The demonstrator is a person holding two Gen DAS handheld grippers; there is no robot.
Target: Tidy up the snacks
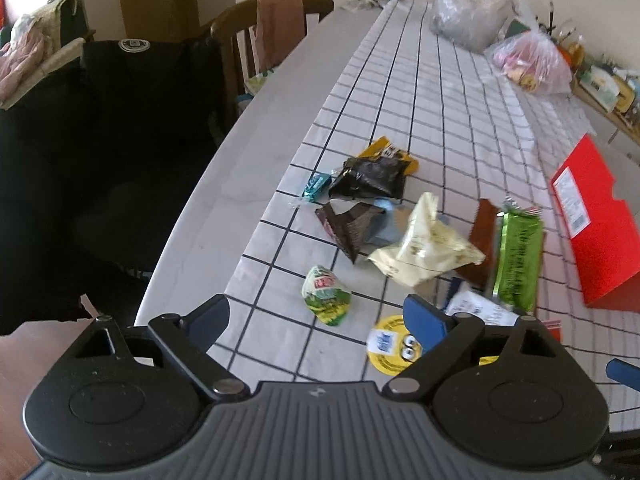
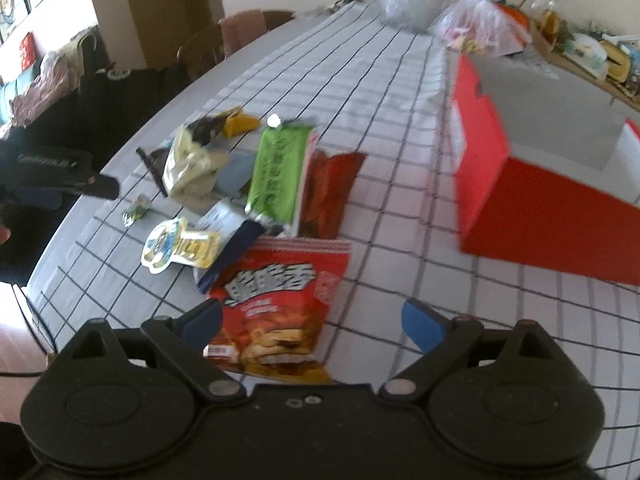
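Red box (image 2: 532, 168) open, snacks (image 2: 276, 168) beside it; both grippers (image 1: 316, 316) (image 2: 312, 320) wide, empty.

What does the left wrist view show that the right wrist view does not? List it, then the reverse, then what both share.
Only the left wrist view: the teal candy near the cloth's edge, and the left tongs, open.

Only the right wrist view: the red snack bag lying flat below the open right tongs, and the red box's grey inside.

Both: the green packet, the cream bag, the red box and the checked tablecloth.
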